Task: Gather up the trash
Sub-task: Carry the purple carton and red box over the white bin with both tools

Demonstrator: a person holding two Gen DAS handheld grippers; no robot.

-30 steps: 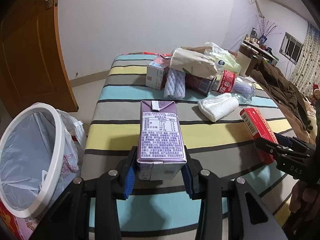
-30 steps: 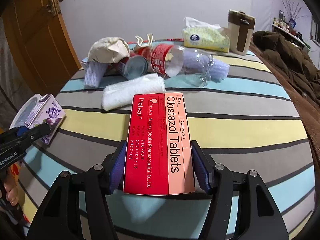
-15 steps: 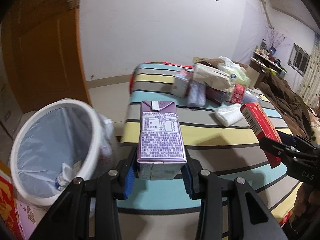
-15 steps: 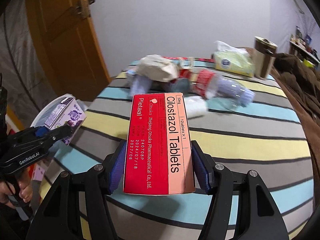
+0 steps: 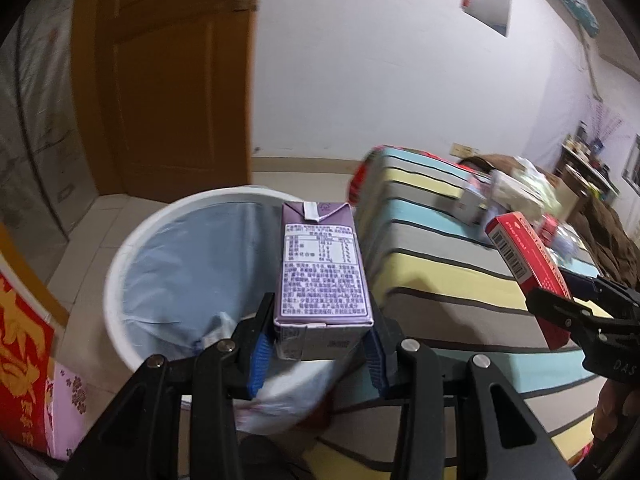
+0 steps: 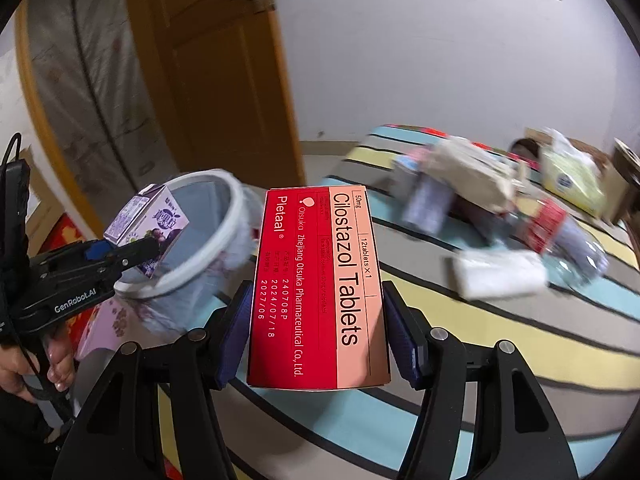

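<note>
A wooden door (image 5: 172, 80) stands behind, beside a white wall (image 5: 380, 72) carrying a poster (image 5: 486, 4). The bed (image 6: 500, 344) wears a striped cover; a brown blanket (image 5: 612, 236) lies along its far edge.

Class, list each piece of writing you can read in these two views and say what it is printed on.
"Cilostazol Tablets", "Pletaal", "50mg": red tablet box.
"GenRobot.AI": left gripper.
"DAS": right gripper.
Purple carton: nutrition panel too small to read.
Red poster by the bin: gold characters, unreadable.
</note>
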